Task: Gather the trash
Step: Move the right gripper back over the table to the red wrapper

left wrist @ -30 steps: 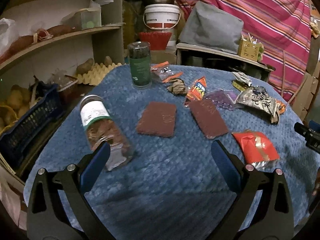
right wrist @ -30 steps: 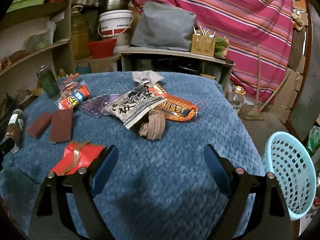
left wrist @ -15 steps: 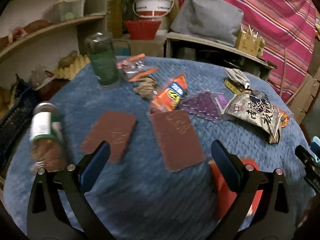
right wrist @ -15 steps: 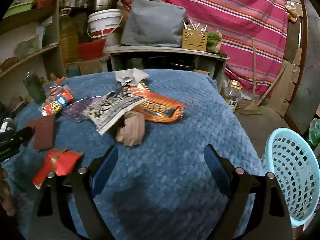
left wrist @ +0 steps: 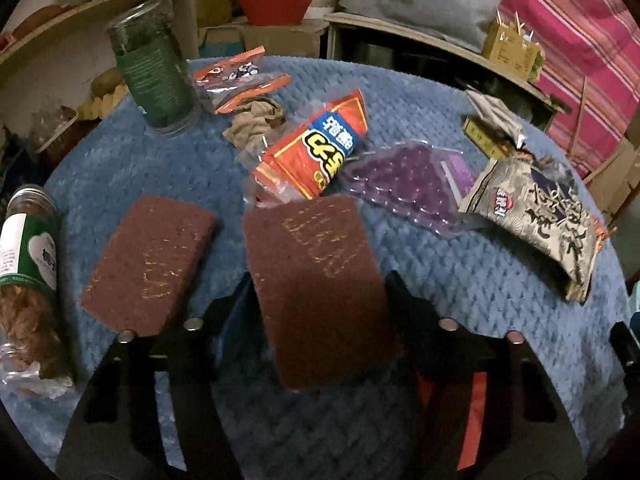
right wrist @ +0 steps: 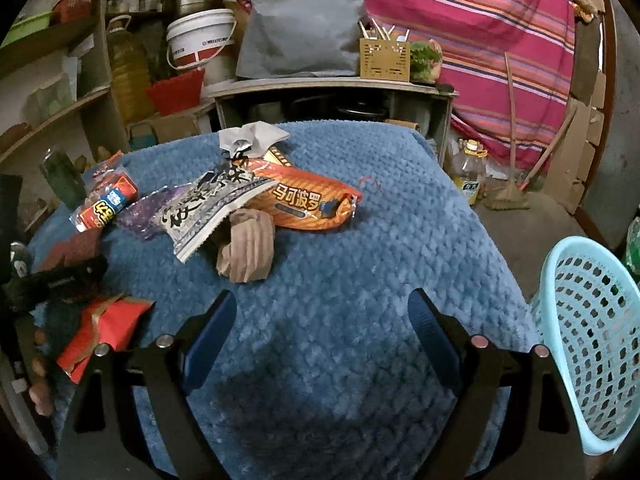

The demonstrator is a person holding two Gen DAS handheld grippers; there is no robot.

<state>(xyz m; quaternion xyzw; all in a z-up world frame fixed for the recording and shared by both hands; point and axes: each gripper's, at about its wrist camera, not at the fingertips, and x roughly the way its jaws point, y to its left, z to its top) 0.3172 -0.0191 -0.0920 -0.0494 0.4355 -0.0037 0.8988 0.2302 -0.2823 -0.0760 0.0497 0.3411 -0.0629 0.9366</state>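
Observation:
In the left wrist view a brown scouring pad [left wrist: 320,280] sits between the fingers of my left gripper [left wrist: 318,292]. Its jaws are closing, and both fingertips meet the pad's long edges. A second brown pad [left wrist: 148,264] lies to its left on the blue blanket [left wrist: 460,280]. Beyond them are a red snack wrapper [left wrist: 316,156], a purple bag [left wrist: 404,184] and a black-and-white bag [left wrist: 540,212]. My right gripper [right wrist: 320,332] stands open over bare blanket, with nothing between its fingers. A crumpled brown paper [right wrist: 248,248] and an orange bag [right wrist: 304,200] lie ahead of it, a red wrapper [right wrist: 104,328] to its left.
A light blue basket [right wrist: 588,340] stands off the table's right edge. A jar [left wrist: 28,280] lies at the left edge and a green jar [left wrist: 156,68] stands upright at the back left. Shelves, a white bucket [right wrist: 200,44] and a low bench crowd the back.
My left gripper has swung right from the lying jar and dropped onto the right brown pad, its jaws narrowing around it. My right gripper has drifted slightly and stays open.

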